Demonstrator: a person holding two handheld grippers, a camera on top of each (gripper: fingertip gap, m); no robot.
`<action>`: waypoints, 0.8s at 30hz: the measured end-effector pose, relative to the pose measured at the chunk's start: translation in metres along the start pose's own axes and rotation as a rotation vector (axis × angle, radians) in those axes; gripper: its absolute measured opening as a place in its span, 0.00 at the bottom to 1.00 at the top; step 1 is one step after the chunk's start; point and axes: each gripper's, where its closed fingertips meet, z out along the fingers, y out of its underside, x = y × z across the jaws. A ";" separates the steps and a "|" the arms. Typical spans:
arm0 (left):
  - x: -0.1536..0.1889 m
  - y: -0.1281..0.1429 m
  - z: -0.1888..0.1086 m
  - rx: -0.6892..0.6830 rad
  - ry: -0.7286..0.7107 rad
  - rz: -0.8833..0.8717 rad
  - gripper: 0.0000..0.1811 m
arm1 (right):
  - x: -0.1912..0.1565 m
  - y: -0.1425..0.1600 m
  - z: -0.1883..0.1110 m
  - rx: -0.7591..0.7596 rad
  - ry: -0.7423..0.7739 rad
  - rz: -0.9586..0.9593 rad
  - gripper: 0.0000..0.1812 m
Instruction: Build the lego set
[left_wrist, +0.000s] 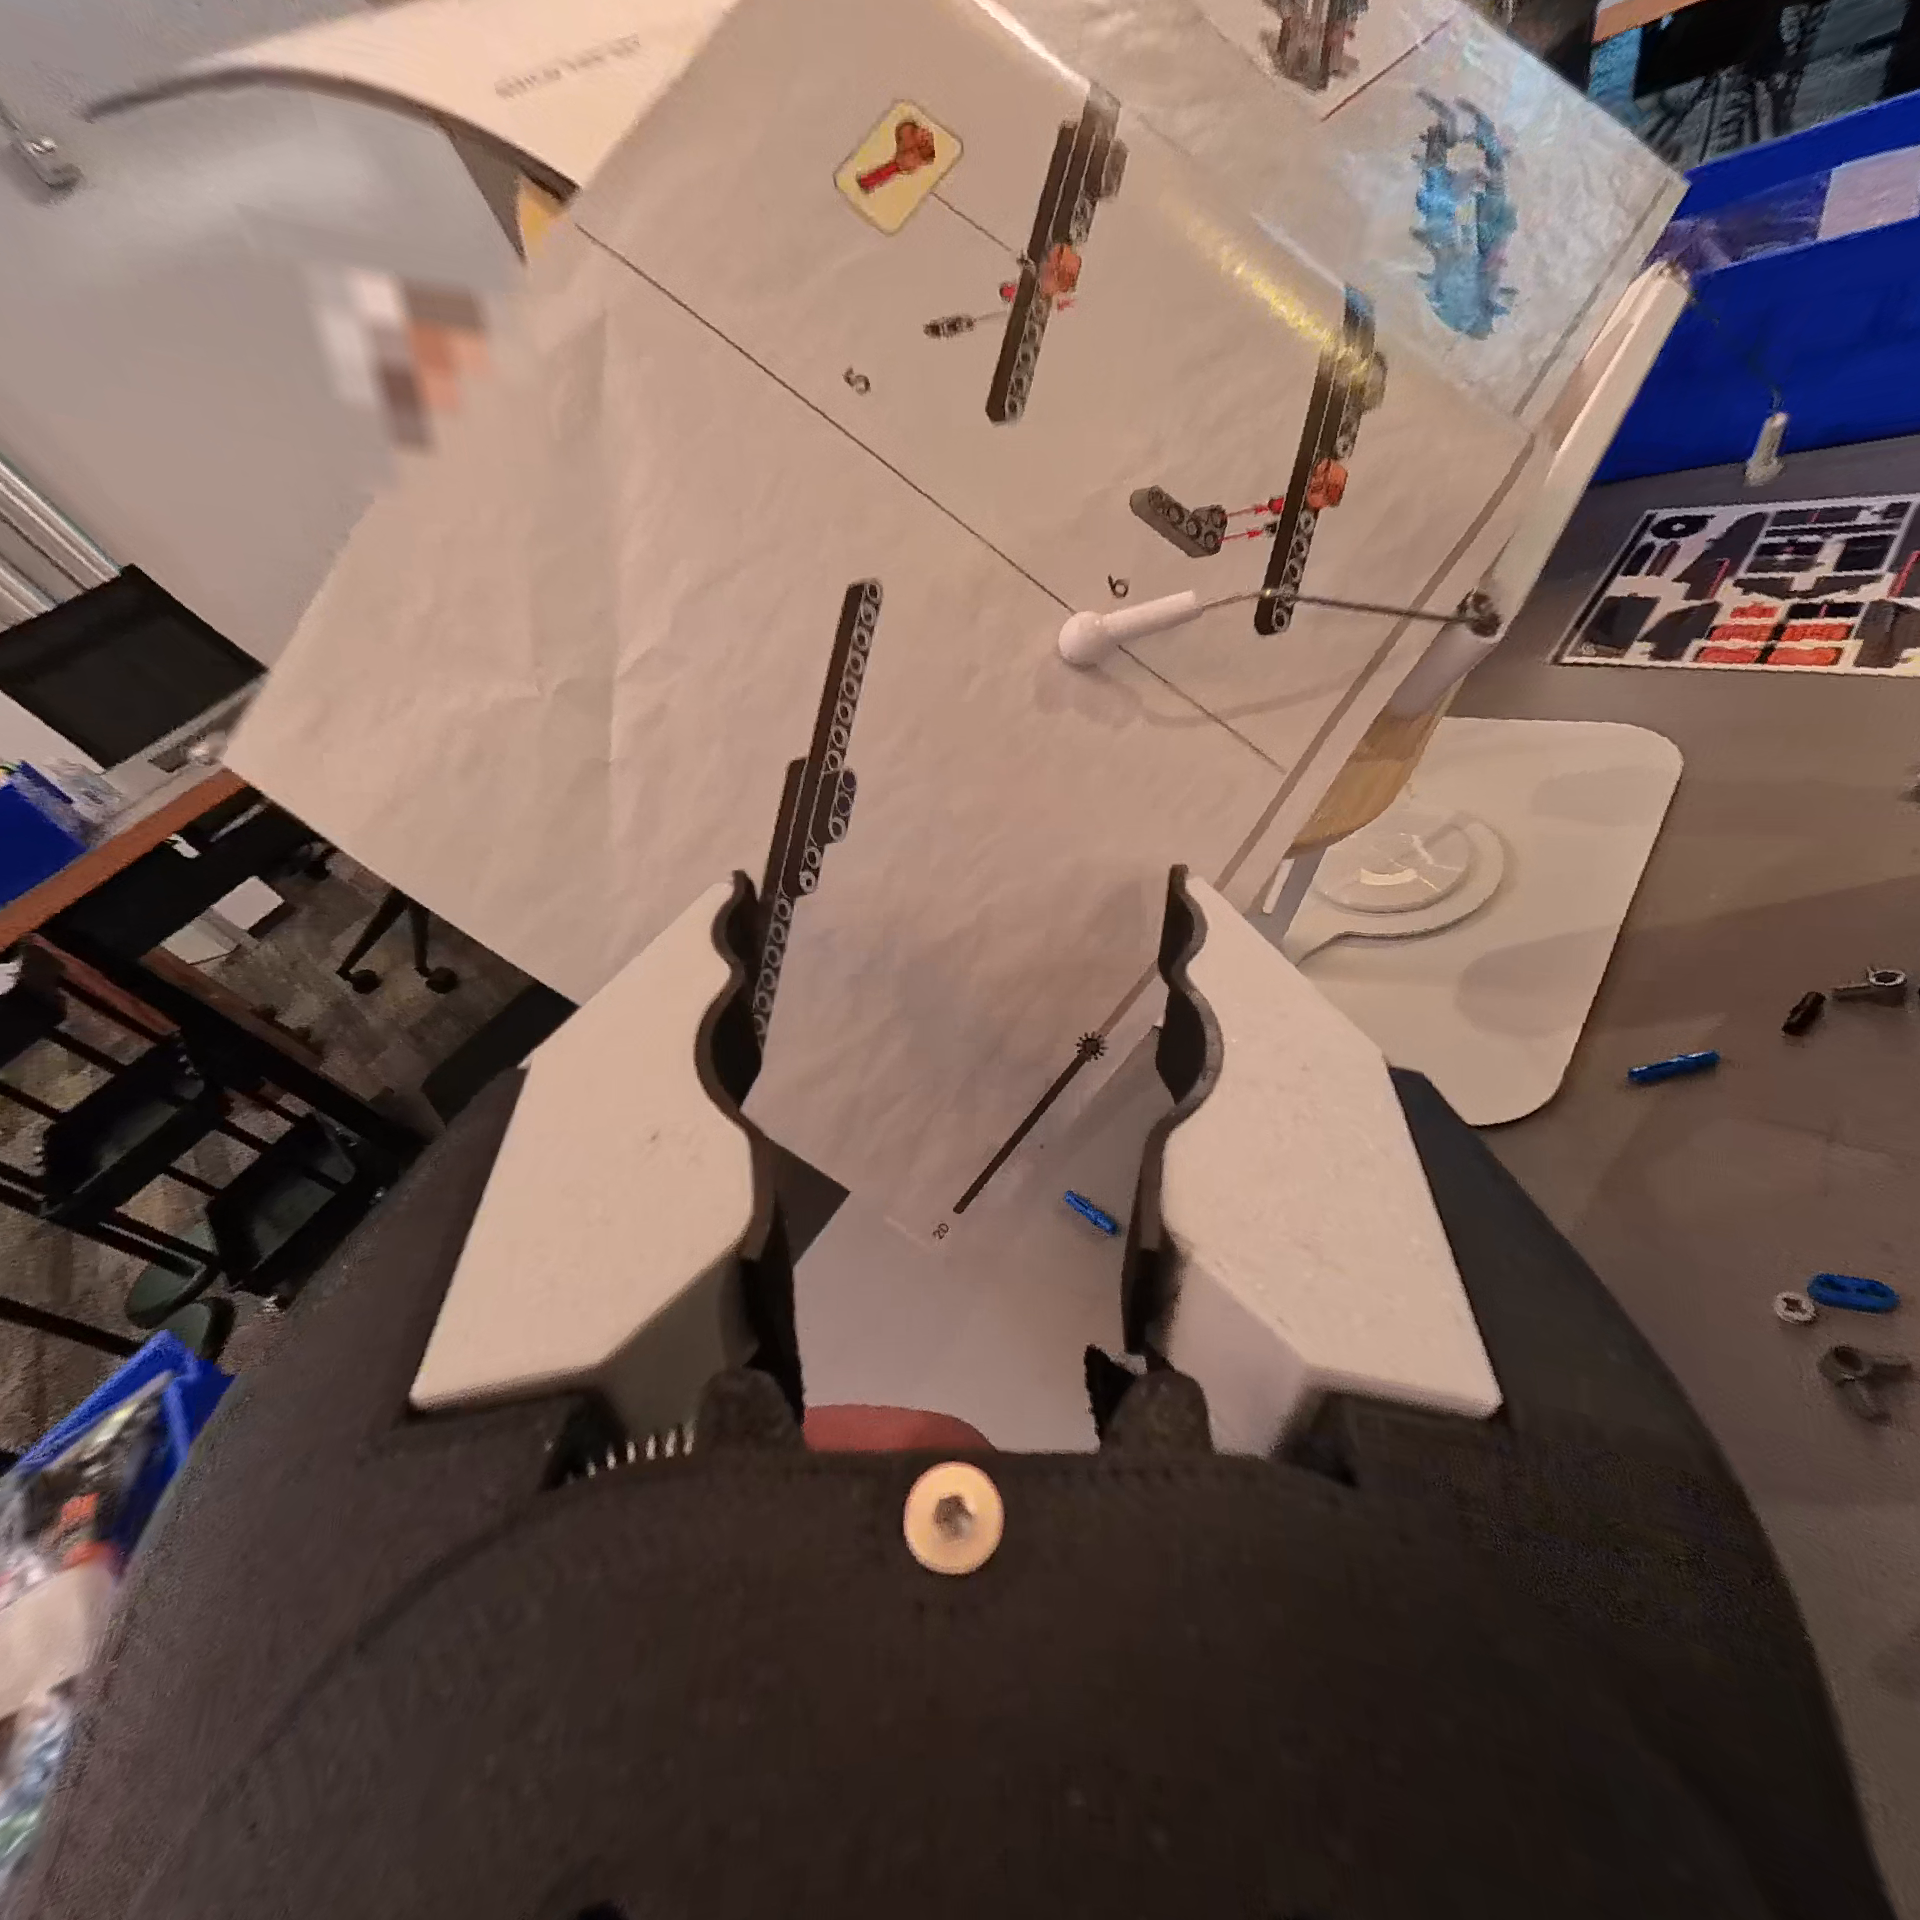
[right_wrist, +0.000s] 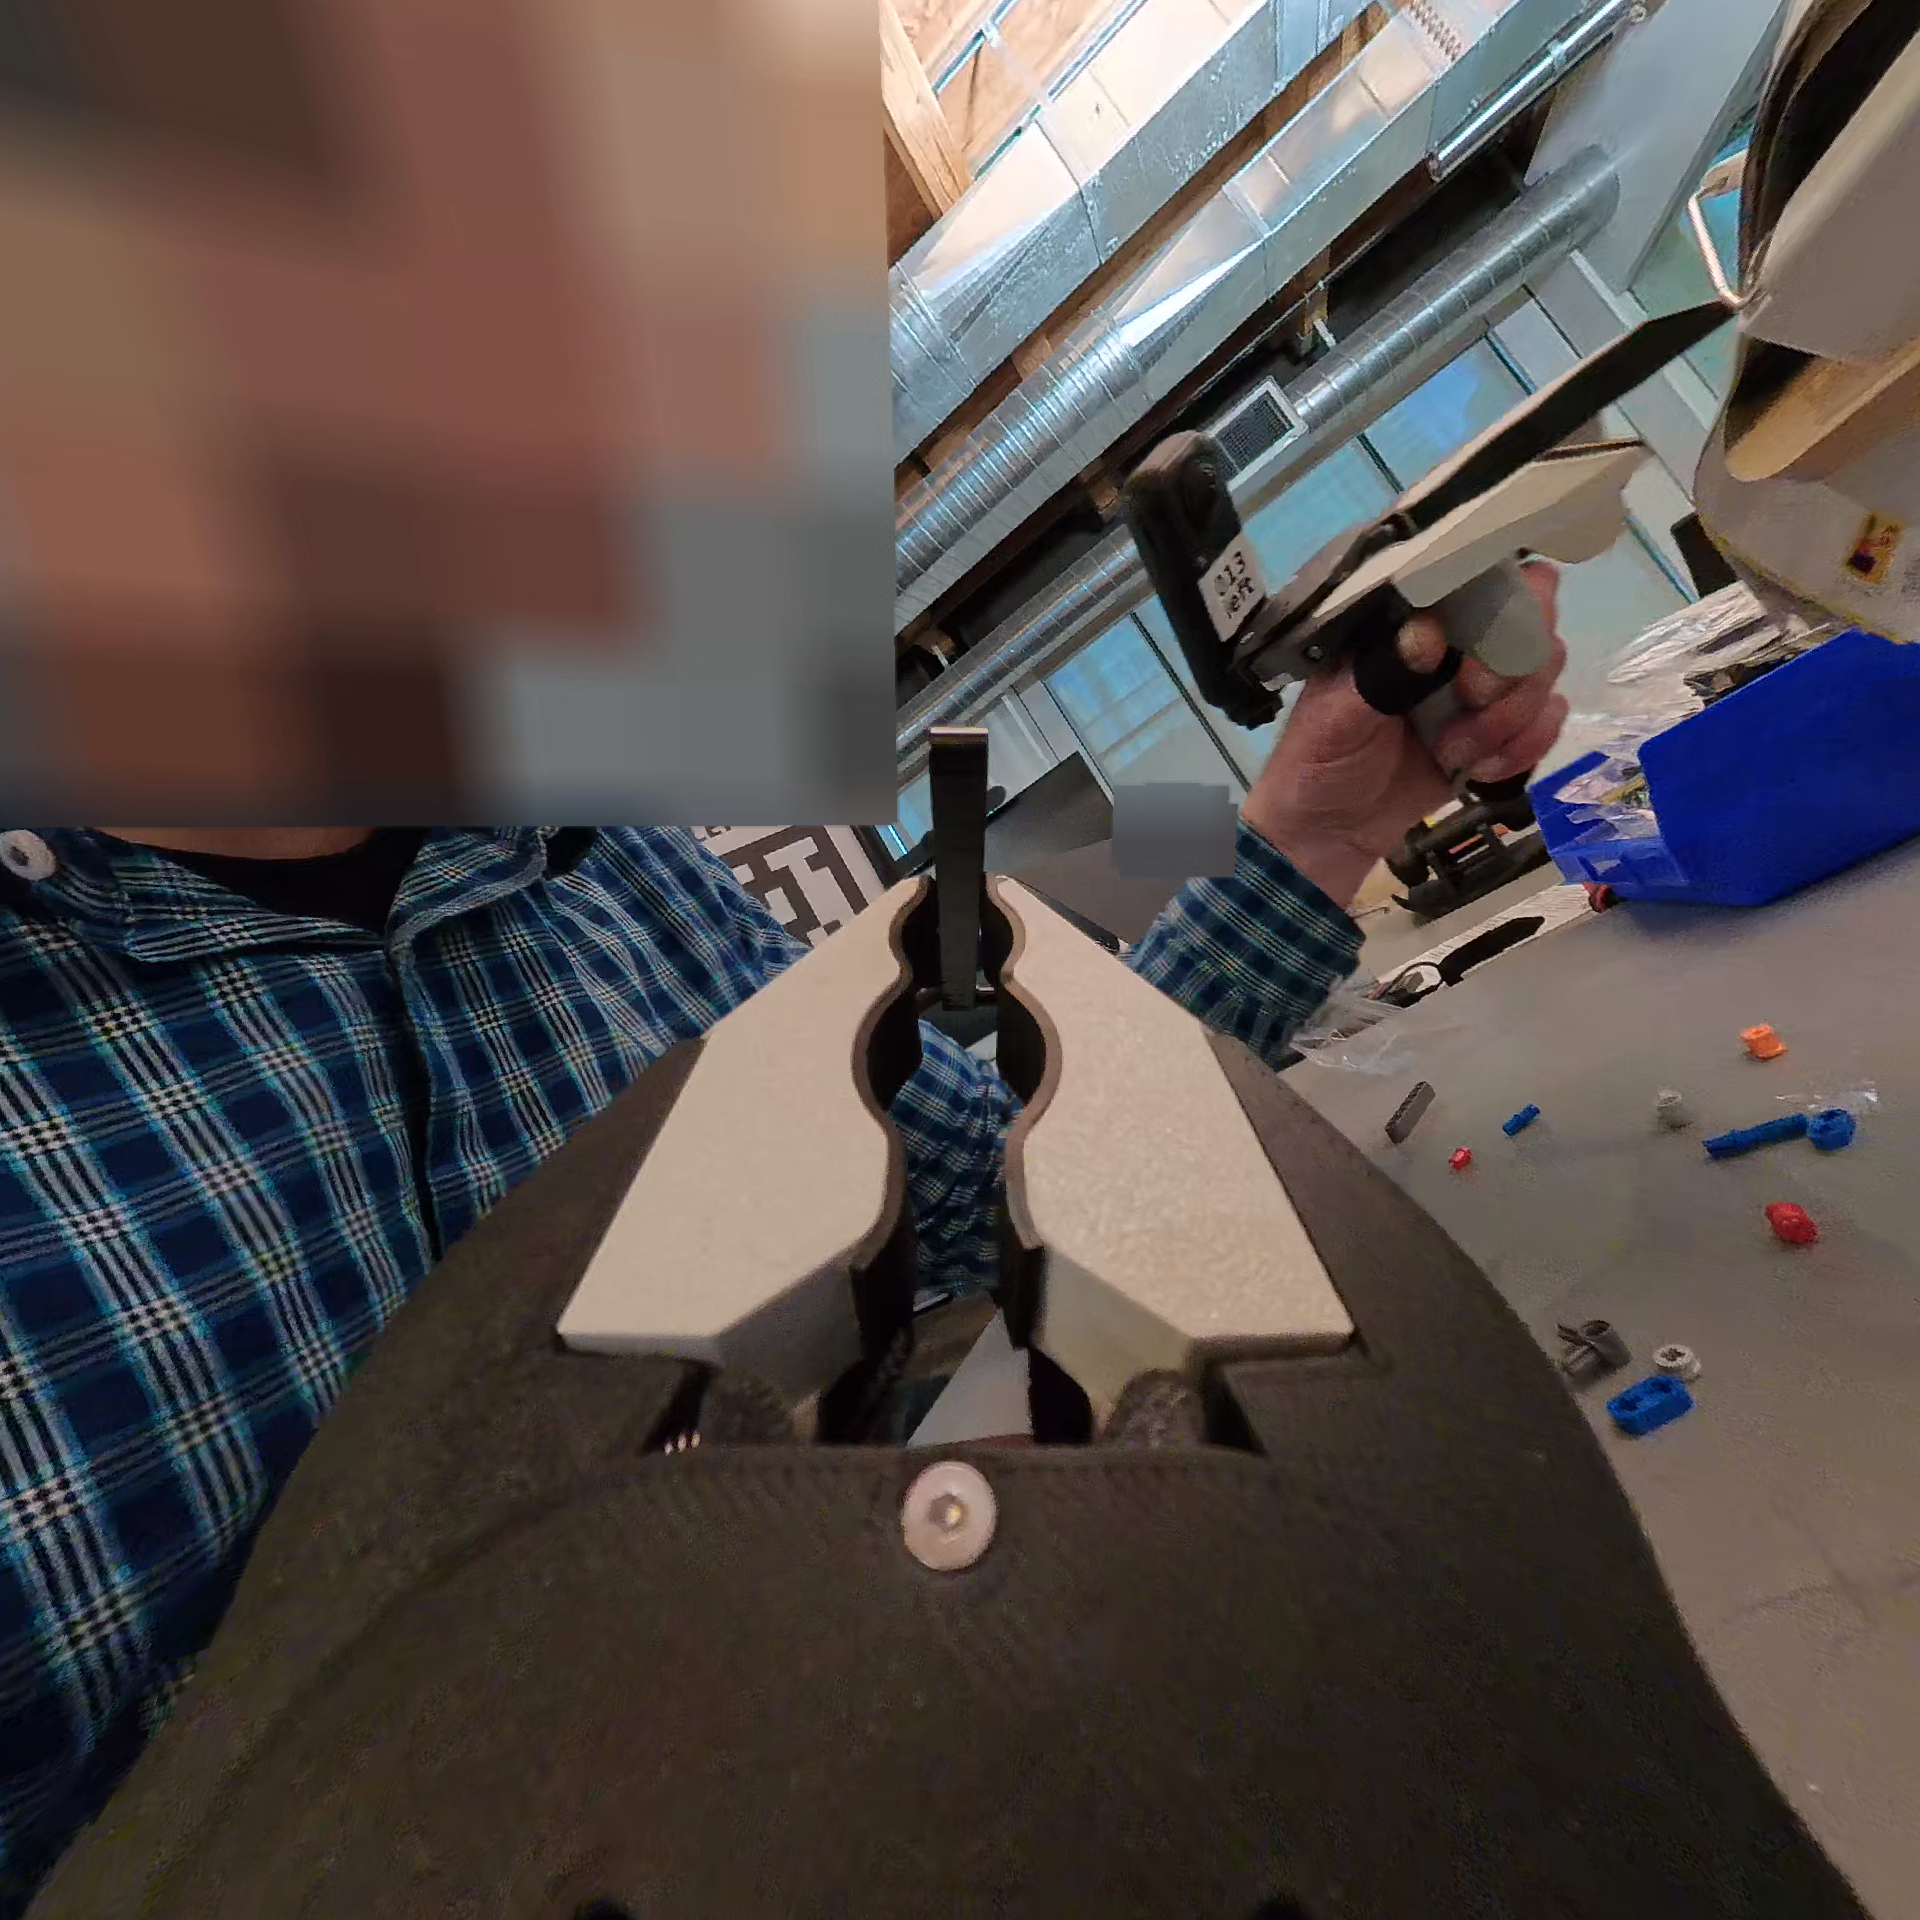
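My right gripper (right_wrist: 956, 891) is shut on a long black Lego beam (right_wrist: 957, 800), seen edge-on and sticking out past the fingertips, held up in the air in front of a person's plaid shirt. My left gripper (left_wrist: 956, 914) is open and empty, with a wide gap between its white fingers (left_wrist: 623, 1143). It points at the open instruction booklet (left_wrist: 727, 520) on a white stand (left_wrist: 1538, 935). The left gripper also shows in the right wrist view (right_wrist: 1455, 551), held in a hand above the table.
Loose pieces lie on the grey table (right_wrist: 1558, 1558): a blue pin (left_wrist: 1673, 1067), a blue link (right_wrist: 1649, 1405), red (right_wrist: 1789, 1224) and orange (right_wrist: 1761, 1041) bits, and grey connectors (right_wrist: 1595, 1348). A blue bin (right_wrist: 1766, 769) and a sticker sheet (left_wrist: 1756, 587) sit farther back. My right gripper is the nearer one to the blue link (right_wrist: 1649, 1405): about 20 centimeters, against 25 centimeters. It is also in sight in the left wrist view (left_wrist: 1840, 1277).
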 end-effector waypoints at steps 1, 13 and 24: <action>0.001 -0.005 -0.005 0.007 -0.010 0.000 0.42 | 0.001 0.000 0.000 -0.002 0.004 -0.002 0.03; 0.089 0.019 -0.099 -0.334 0.027 0.120 0.40 | -0.001 0.008 0.006 -0.045 0.020 -0.026 0.03; 0.192 0.047 -0.175 -0.474 0.091 0.019 0.35 | 0.005 0.020 0.011 -0.116 0.074 -0.066 0.03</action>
